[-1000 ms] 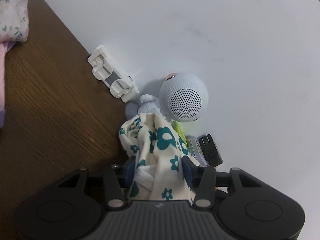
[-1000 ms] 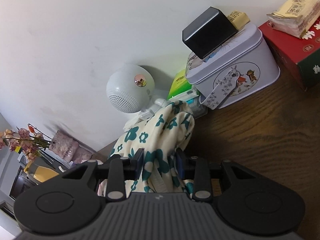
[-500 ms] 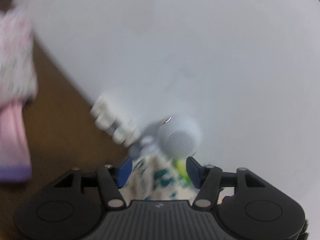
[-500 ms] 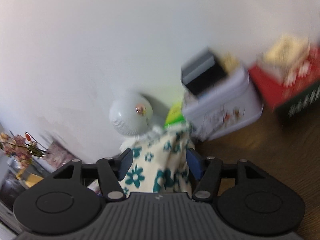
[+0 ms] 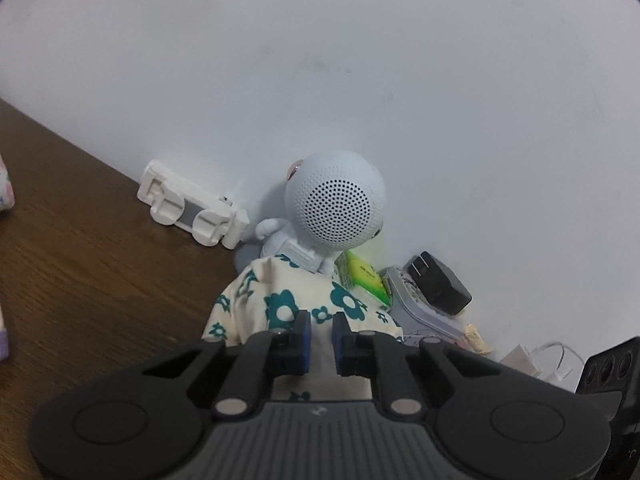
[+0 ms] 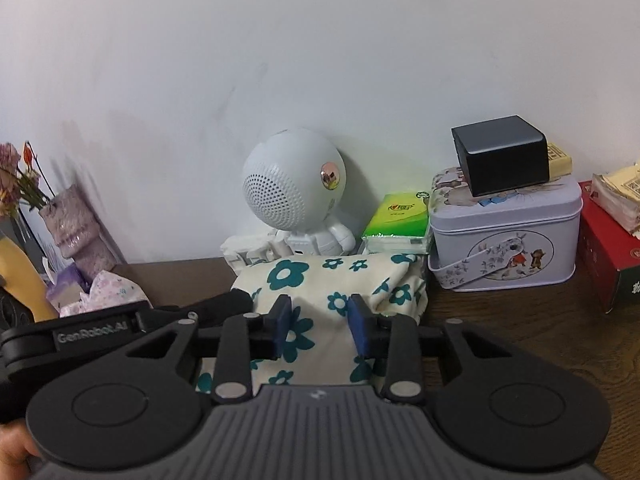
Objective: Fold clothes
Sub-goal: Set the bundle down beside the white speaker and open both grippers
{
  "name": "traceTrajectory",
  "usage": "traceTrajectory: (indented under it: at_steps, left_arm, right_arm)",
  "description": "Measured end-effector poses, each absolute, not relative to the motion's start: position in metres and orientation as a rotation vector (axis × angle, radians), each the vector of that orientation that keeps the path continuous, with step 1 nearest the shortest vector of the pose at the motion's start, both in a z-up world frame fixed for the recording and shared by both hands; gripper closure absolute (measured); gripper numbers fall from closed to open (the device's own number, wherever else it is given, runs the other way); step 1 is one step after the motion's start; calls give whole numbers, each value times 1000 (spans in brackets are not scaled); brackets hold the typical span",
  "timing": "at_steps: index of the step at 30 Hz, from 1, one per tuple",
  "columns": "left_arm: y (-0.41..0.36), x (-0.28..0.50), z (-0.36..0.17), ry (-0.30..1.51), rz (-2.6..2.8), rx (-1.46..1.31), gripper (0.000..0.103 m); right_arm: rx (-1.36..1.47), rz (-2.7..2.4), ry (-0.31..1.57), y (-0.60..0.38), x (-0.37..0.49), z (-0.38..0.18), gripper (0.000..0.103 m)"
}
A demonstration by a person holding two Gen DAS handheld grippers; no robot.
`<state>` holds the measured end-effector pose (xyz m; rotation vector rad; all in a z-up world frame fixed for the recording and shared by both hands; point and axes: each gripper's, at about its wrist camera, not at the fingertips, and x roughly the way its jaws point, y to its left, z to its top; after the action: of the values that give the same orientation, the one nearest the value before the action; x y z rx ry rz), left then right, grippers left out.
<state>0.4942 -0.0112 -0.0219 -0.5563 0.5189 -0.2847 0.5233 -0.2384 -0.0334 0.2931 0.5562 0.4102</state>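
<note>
A cream cloth with teal flowers lies bunched on the wooden table, against the foot of a white speaker figure. My left gripper is closing; its blue pads stand a narrow gap apart with a strip of the cloth pinched between them. In the right wrist view the same cloth spreads wider. My right gripper is closing too, its pads pressing a raised ridge of the fabric from both sides. The left gripper's black housing shows at the left, touching the cloth's edge.
The round white speaker figure stands at the wall behind the cloth. A white plastic holder lies left of it. To the right are a green tissue pack, a lilac tin carrying a black box, and a red box. A vase and pink floral clothes sit left.
Both views have rolled toward level. Both pairs of jaws opened wide half a second ago and have closed again on the cloth, the left pair much narrower than before.
</note>
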Motion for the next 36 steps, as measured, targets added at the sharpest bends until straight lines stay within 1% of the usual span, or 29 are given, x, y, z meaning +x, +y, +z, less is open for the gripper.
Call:
traceTrajectory:
  at_steps: [2, 3, 4, 5, 6, 7, 8, 9, 10, 11, 12, 13, 15, 18, 21, 26, 36]
  left_arm:
    - [-10, 492, -21, 508, -288, -564, 91]
    - [-8, 490, -20, 497, -296, -574, 89]
    - [-6, 488, -19, 487, -304, -585, 87]
    - [-6, 486, -16, 471, -303, -580, 79]
    - [-6, 483, -13, 456, -303, -575, 69]
    - [-5, 481, -10, 441, -302, -569, 63]
    - [-6, 476, -6, 424, -281, -539, 44]
    - [-7, 470, -4, 404, -249, -505, 28]
    - [-8, 465, -1, 384, -216, -471, 24]
    - [-8, 459, 1, 366, -198, -444, 18]
    - [-7, 455, 3, 355, -186, -419, 15]
    - [-7, 451, 4, 350, -174, -400, 14]
    - [-6, 442, 6, 339, -144, -358, 7]
    - [-5, 430, 7, 325, -95, -296, 1]
    - [-3, 422, 8, 331, -76, -253, 1]
    - [-2, 406, 5, 361, -60, -182, 0]
    - [4, 360, 0, 403, 8, -120, 0]
  right_arm:
    - [288, 409, 553, -239, 522, -33, 71]
    - [287, 408, 551, -240, 522, -32, 71]
    - [296, 412, 544, -242, 520, -31, 68]
    - [313, 419, 533, -246, 519, -29, 66]
    - [330, 425, 520, -250, 516, -27, 62]
    - [341, 426, 504, -254, 515, -26, 56]
    - [339, 423, 489, -256, 512, -23, 53]
    - [332, 418, 474, -257, 509, -20, 44]
    - [325, 413, 460, -259, 505, -17, 34]
    - [318, 408, 448, -259, 502, -15, 31]
    - [315, 403, 445, -258, 500, -14, 25]
    - [315, 401, 445, -258, 499, -15, 23]
    - [315, 396, 445, -258, 495, -16, 19]
    - [287, 386, 456, -251, 488, -17, 8]
    - [246, 359, 430, -243, 472, -14, 0]
    - [232, 371, 381, -241, 446, -12, 0]
    - [149, 271, 432, -221, 408, -20, 0]
